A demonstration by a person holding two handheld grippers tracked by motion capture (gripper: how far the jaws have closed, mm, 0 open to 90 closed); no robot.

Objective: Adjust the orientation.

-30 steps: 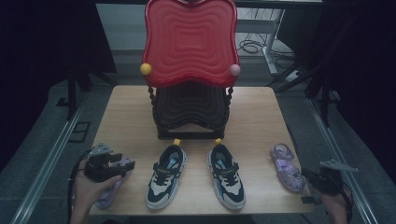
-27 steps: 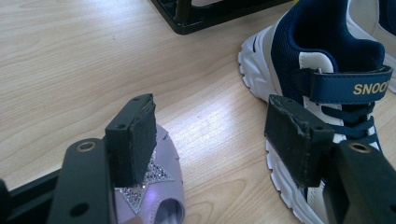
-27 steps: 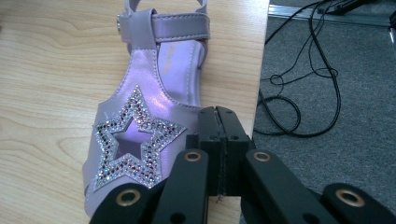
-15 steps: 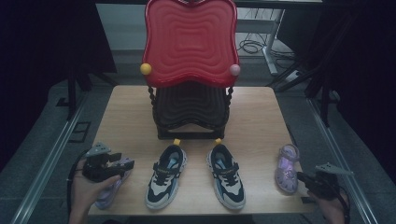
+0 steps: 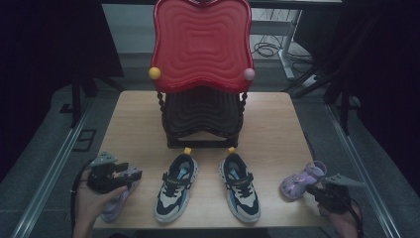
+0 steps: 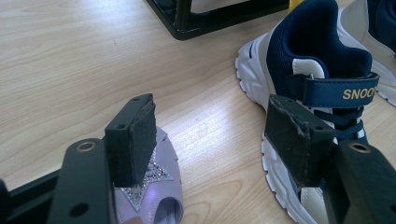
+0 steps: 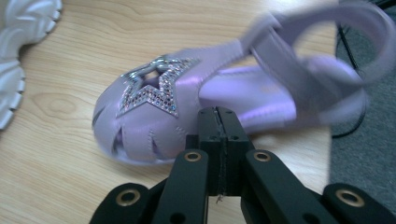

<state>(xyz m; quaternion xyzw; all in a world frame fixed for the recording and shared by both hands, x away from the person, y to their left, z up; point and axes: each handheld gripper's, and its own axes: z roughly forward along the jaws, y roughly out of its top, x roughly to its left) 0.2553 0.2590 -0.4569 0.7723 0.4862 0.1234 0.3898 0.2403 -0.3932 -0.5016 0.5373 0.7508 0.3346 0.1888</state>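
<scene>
Since a second before, the right lilac sandal (image 5: 302,179) had swung round from lying straight to lying skewed, toe toward eight o'clock, nudged by the right gripper (image 5: 317,191).

From above, the left gripper (image 5: 130,173) hovered over the left lilac sandal (image 5: 117,203) at the table (image 5: 138,119)'s seven o'clock corner, beside the sneakers (image 5: 208,186).

Left gripper view: jaws wide apart, holding nothing — sandal toe beneath one pad.

Right gripper view: jaws pressed together, empty, tips touching the sandal's side (image 7: 187,107). Lining up seemed barely begun.
</scene>
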